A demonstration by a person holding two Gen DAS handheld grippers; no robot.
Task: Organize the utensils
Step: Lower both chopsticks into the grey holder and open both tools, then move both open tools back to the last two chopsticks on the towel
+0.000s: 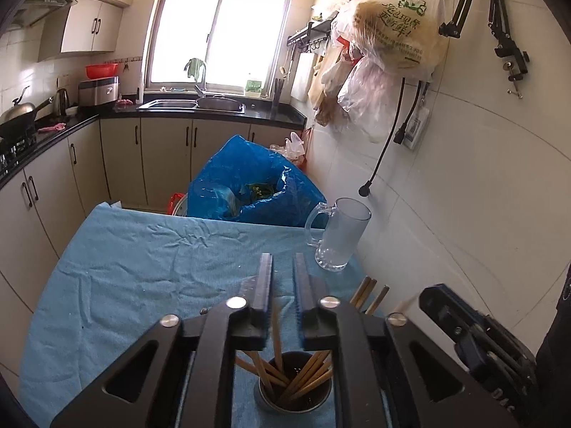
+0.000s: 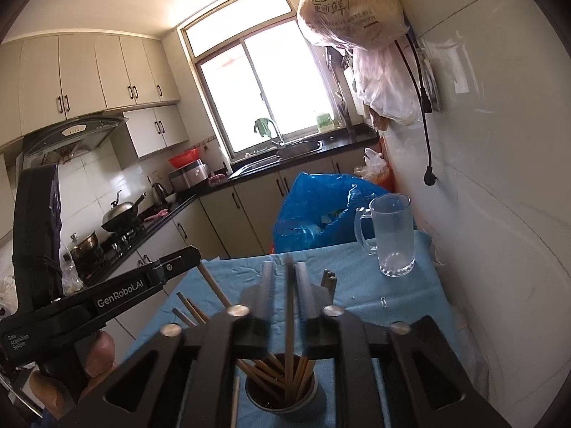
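A round metal holder (image 1: 295,400) stands on the blue cloth and holds several wooden chopsticks (image 1: 307,378). My left gripper (image 1: 283,260) hovers above it, with one chopstick (image 1: 275,324) standing up between its fingers, which have a small gap. In the right wrist view the same holder (image 2: 282,397) sits below my right gripper (image 2: 284,267), whose fingers stand close around one upright chopstick (image 2: 289,317). A clear glass mug (image 1: 339,235) stands empty at the cloth's far right; it also shows in the right wrist view (image 2: 390,233). The left gripper's body (image 2: 107,296) shows at the left there.
A blue cloth (image 1: 142,267) covers the table. A blue plastic bag (image 1: 249,182) stands behind the table's far edge. A tiled wall (image 1: 464,214) with hanging bags runs along the right. A small paper clip (image 2: 384,301) lies on the cloth.
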